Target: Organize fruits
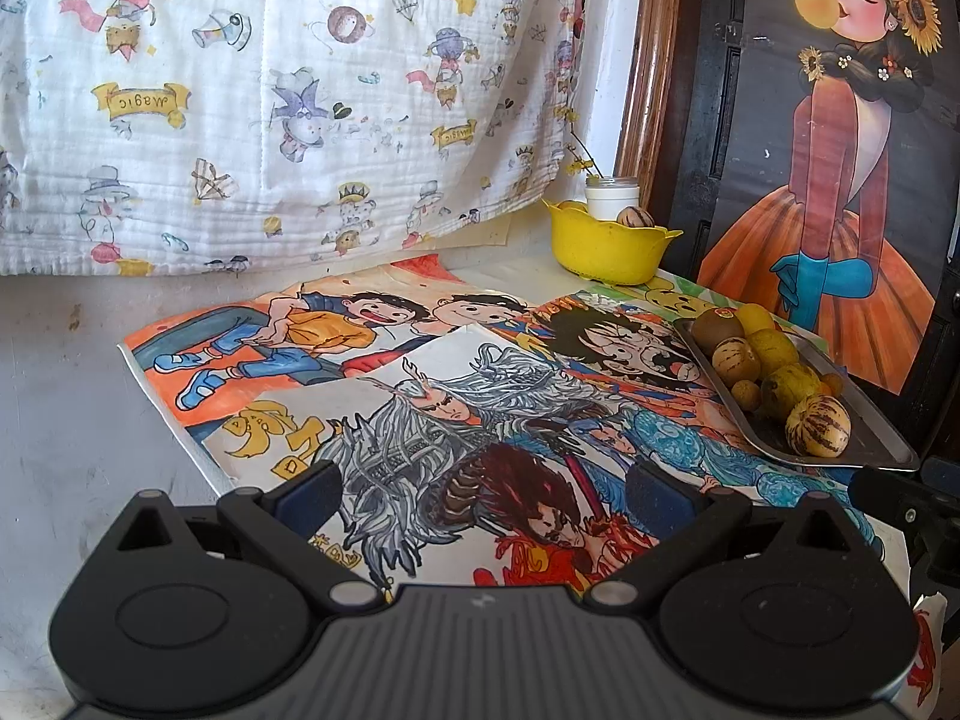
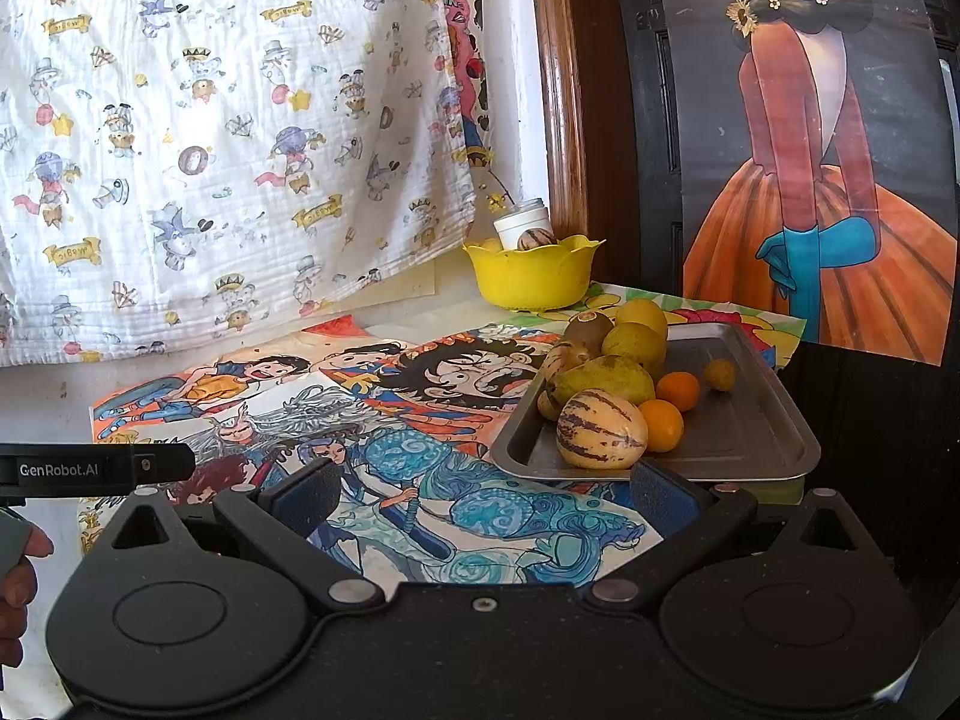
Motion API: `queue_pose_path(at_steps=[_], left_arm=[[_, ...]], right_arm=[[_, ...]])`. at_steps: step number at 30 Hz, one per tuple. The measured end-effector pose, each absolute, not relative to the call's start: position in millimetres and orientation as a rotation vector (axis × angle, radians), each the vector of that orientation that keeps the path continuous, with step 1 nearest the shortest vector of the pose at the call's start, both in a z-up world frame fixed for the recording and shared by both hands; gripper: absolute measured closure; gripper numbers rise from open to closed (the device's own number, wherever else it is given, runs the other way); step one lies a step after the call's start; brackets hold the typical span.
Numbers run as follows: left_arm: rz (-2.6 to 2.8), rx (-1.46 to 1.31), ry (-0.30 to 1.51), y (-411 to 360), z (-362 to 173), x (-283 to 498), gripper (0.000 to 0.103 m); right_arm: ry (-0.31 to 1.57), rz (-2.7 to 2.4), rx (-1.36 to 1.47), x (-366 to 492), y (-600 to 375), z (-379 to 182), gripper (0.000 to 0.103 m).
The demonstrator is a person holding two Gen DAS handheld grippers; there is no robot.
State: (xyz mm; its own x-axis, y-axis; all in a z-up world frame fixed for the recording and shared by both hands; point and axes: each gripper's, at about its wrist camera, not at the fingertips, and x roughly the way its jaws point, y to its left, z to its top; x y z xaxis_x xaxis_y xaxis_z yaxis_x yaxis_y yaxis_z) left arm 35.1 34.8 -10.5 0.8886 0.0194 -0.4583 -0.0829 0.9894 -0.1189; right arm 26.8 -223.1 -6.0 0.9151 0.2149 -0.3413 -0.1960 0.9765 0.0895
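Note:
A metal tray on the right of the table holds several fruits: a striped melon, a pear, two oranges, a kiwi and lemons. A yellow bowl at the back holds one striped fruit. My right gripper is open just in front of the tray, empty. My left gripper is open over the drawings, left of the tray, empty.
Coloured cartoon drawings cover the tabletop. A white jar stands behind the bowl. A printed white cloth hangs at the back. A poster on a dark door stands right of the tray. A hand shows at the left edge.

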Motion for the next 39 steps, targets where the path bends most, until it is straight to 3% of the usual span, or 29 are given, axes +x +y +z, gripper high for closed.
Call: queue_pose_path(at_steps=[39], left_arm=[[0.054,-0.117,0.459,32.4,-9.6,32.1,0.000]], right_arm=[[0.366,0.216,0.050,25.2,-219.8,-11.7,0.001]])
